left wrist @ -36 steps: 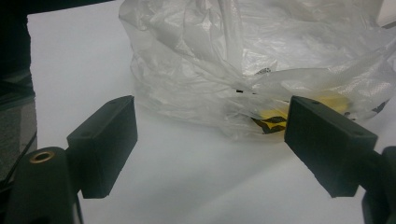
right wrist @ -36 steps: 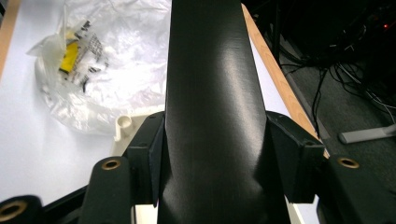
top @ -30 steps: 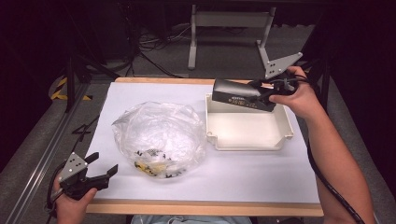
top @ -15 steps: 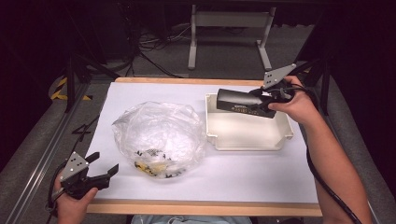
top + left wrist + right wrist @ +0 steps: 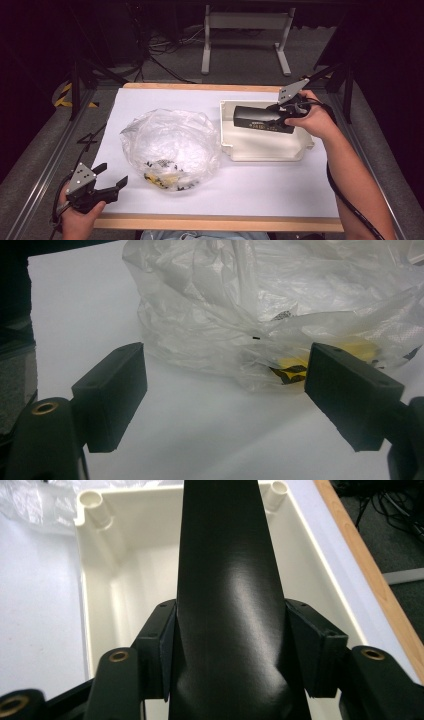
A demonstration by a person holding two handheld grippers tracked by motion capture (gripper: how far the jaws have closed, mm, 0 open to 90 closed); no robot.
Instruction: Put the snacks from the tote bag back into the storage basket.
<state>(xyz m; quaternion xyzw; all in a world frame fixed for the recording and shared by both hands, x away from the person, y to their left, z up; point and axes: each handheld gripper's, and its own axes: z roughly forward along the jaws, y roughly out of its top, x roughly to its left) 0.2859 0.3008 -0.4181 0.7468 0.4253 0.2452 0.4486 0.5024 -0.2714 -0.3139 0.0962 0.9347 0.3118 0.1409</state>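
My right gripper point(image 5: 280, 116) is shut on a long black box point(image 5: 262, 119), holding it level just above the open cream plastic case point(image 5: 265, 150) at the table's right. In the right gripper view the black box point(image 5: 227, 580) runs away from me over the case point(image 5: 95, 580), and both pads point(image 5: 167, 650) press its sides. My left gripper point(image 5: 112, 176) stands open near the table's front left corner, its jaws wide apart and empty. It faces a crumpled clear plastic bag point(image 5: 167, 145) holding small yellow and black parts point(image 5: 295, 367).
White paper point(image 5: 250, 190) covers the wooden table, with bare sheet in front of the case and bag. A metal frame leg point(image 5: 245, 30) stands on the floor beyond the far edge. Cables trail from both grippers.
My right hand has lowered the black box toward the cream case and shifted it slightly right. The left gripper has stayed where it was.
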